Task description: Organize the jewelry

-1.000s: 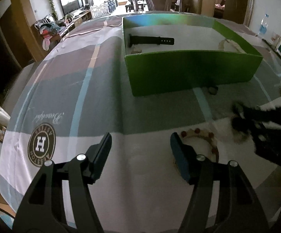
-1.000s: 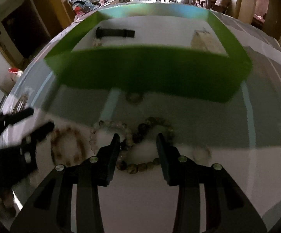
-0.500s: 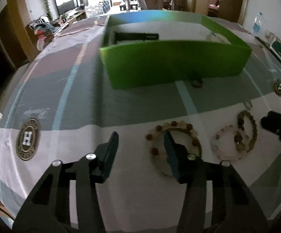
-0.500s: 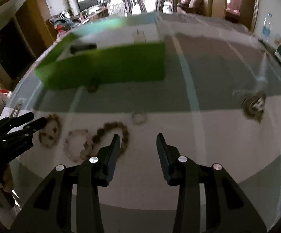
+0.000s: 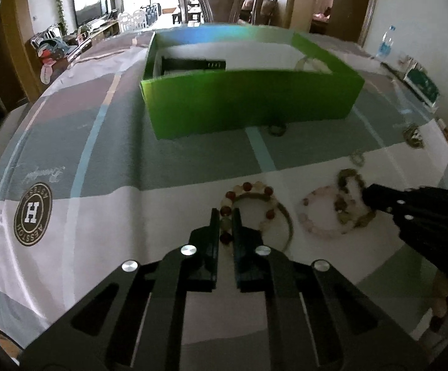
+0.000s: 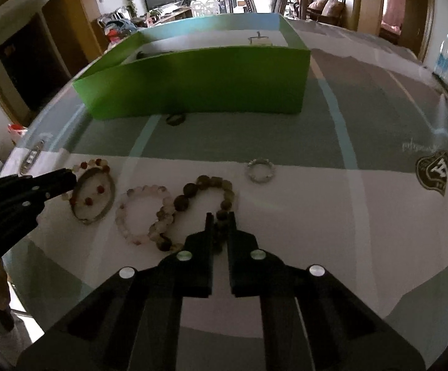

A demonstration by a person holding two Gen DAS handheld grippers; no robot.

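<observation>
With both grippers, left (image 5: 225,216) and right (image 6: 218,221), clenched on bead bracelets, we risk that the brown bracelet (image 6: 211,191) drags the touching pink bracelet (image 6: 140,213) when lifted.

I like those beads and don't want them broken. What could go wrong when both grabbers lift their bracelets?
The right gripper pinches the dark bead bracelet, which touches the pink bracelet, so that may drag along. The left gripper nips only the red bead bracelet's edge; it might slip before reaching the green box.
</observation>
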